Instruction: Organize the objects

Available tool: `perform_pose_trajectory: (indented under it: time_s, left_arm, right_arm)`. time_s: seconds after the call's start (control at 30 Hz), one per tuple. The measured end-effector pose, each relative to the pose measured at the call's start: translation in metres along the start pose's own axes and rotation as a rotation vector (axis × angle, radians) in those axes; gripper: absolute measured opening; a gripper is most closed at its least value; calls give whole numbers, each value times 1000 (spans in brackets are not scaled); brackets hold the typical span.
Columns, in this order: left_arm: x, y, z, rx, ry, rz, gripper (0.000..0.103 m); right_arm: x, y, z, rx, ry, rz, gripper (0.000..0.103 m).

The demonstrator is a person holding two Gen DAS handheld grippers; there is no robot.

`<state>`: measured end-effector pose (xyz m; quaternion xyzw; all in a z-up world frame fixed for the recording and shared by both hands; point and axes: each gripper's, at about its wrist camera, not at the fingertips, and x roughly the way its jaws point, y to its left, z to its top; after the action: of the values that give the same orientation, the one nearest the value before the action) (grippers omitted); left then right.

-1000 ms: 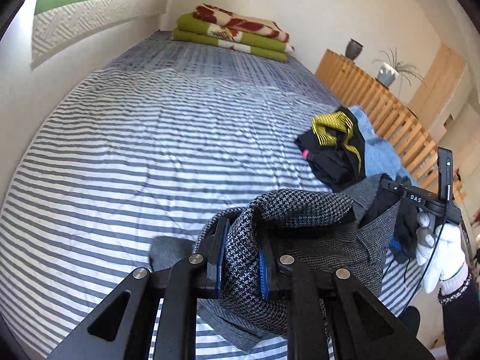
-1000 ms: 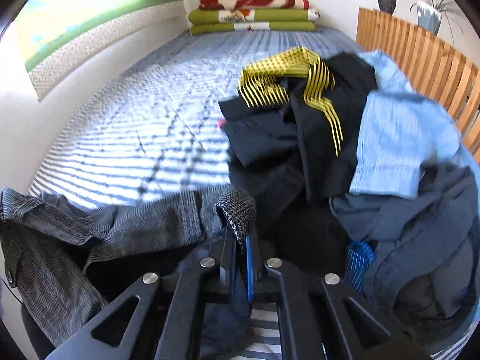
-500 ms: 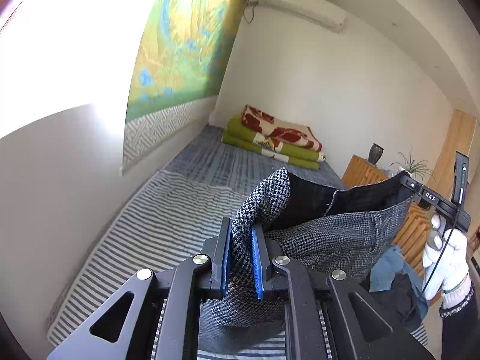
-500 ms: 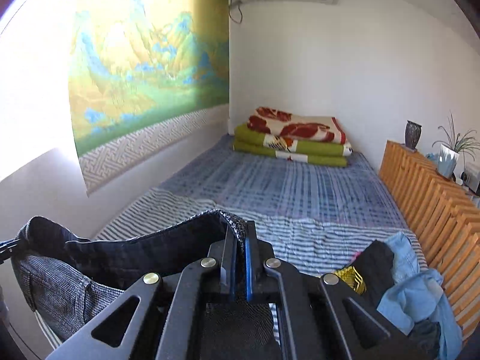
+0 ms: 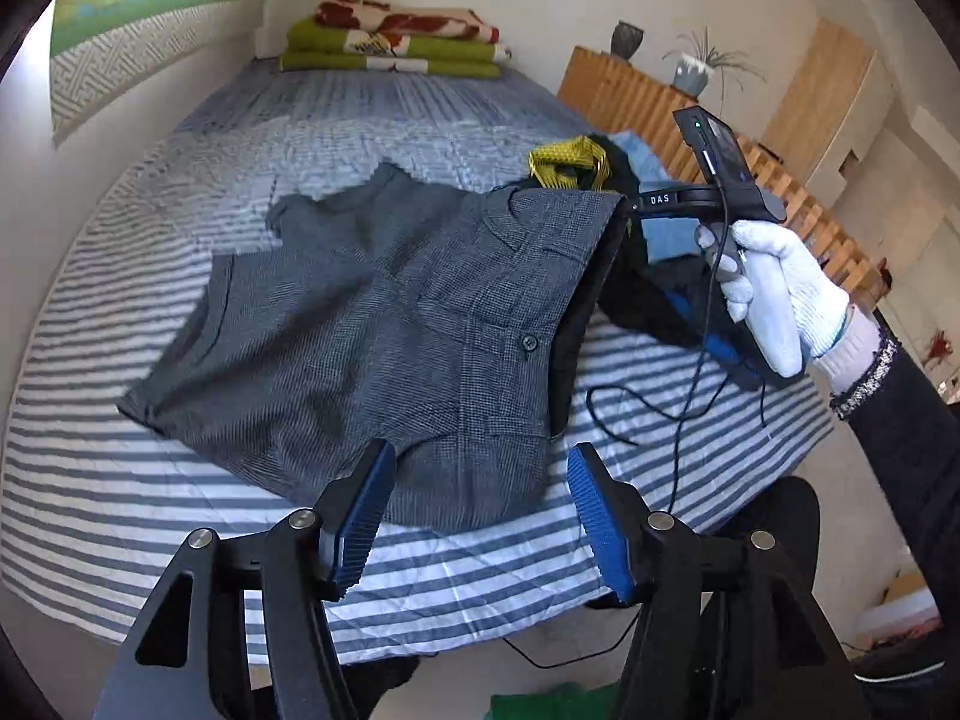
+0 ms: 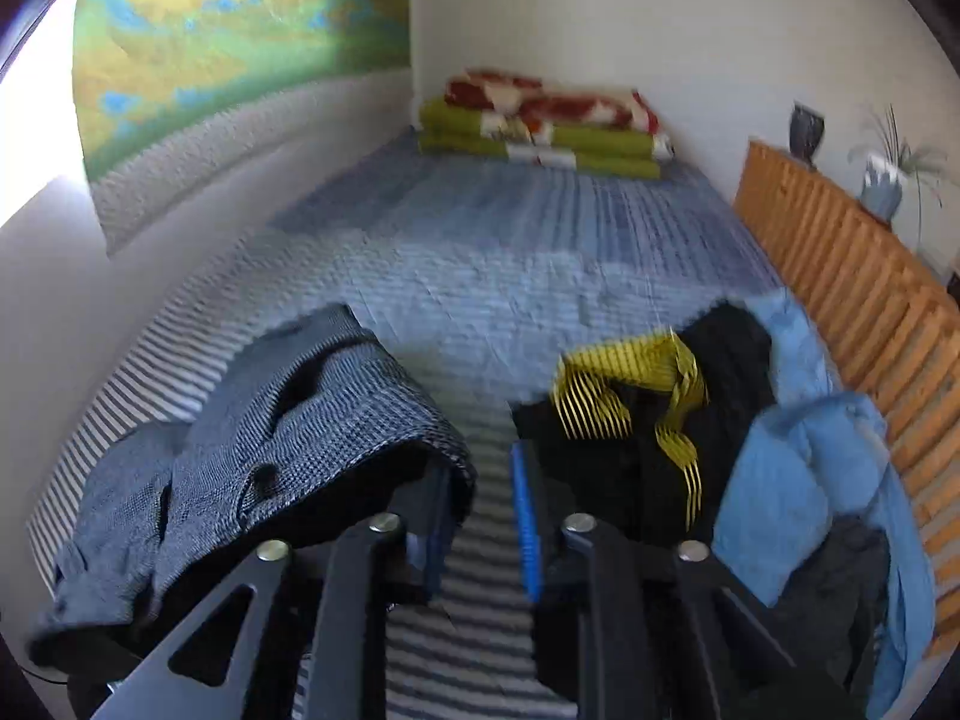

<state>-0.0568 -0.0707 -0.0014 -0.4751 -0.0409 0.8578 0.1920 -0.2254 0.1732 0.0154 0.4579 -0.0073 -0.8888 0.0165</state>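
Striped bedding covers a bed (image 5: 180, 516) that runs to a far wall, where folded green and red blankets (image 5: 390, 39) are stacked at the head. Grey checked shorts (image 5: 384, 324) lie spread near the bed's near edge, waistband toward the right side, legs pointing toward the left edge.

In the left wrist view the left gripper (image 5: 480, 516) hangs over the near edge with its blue-padded fingers wide apart and nothing between them; the hem of the shorts sits just beyond the tips. The right gripper (image 6: 480, 516), held in a white-gloved hand (image 5: 774, 294), is at the waistband's far corner. In its own blurred view the fingers stand apart, and the grey cloth drapes over the left finger rather than between the two.

A heap of unsorted clothes (image 6: 720, 456), black, yellow-striped and light blue, lies against the bed's right edge, beside a slatted wooden rail (image 6: 852, 276), just beside the waistband.

The likeliest trouble, judged from this layout, is the waistband corner catching on the right gripper's finger as it draws off, dragging the flattened shorts askew or into the heap. A black cable (image 5: 666, 414) trails across the bedding near the waistband and could snag in a fold. The near hem also lies close enough to the bed's edge that a careless tug might slide the shorts off.
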Motion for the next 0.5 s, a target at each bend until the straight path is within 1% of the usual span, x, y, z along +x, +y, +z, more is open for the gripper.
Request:
perform_pose_trajectory:
  time_s: [0.03, 0.07, 0.1, 0.13, 0.2, 0.23, 0.3, 0.37, 0.43, 0.5]
  left_arm:
    - [15, -4, -4, 7, 26, 3, 63]
    - [27, -9, -6, 20, 41, 21, 63]
    - [37, -14, -9, 33, 54, 35, 63]
    - [47, -17, -9, 45, 73, 35, 63]
    - [70, -27, -15, 62, 109, 26, 63]
    - [94, -41, -25, 78, 131, 30, 63]
    - [127, -59, -37, 128, 161, 42, 64]
    - [153, -76, -49, 178, 190, 50, 65]
    - [167, -87, -56, 224, 202, 65, 65]
    - [170, -84, -59, 240, 199, 83, 65]
  right_arm:
    - [20, -12, -20, 18, 66, 6, 25]
    - [36, -20, -41, 24, 108, -18, 25]
    - [45, -24, -59, 16, 113, -60, 28]
    - [51, -28, -73, 1, 119, -86, 28]
    - [60, -37, -95, 10, 145, -60, 30]
    - [61, -43, -103, 32, 146, -54, 30]
    - [58, -53, -116, 68, 138, -30, 31]
    - [51, -58, -126, 114, 137, 30, 31]
    - [43, -55, -136, 143, 149, 138, 32]
    - [32, -38, -147, 135, 160, 250, 32]
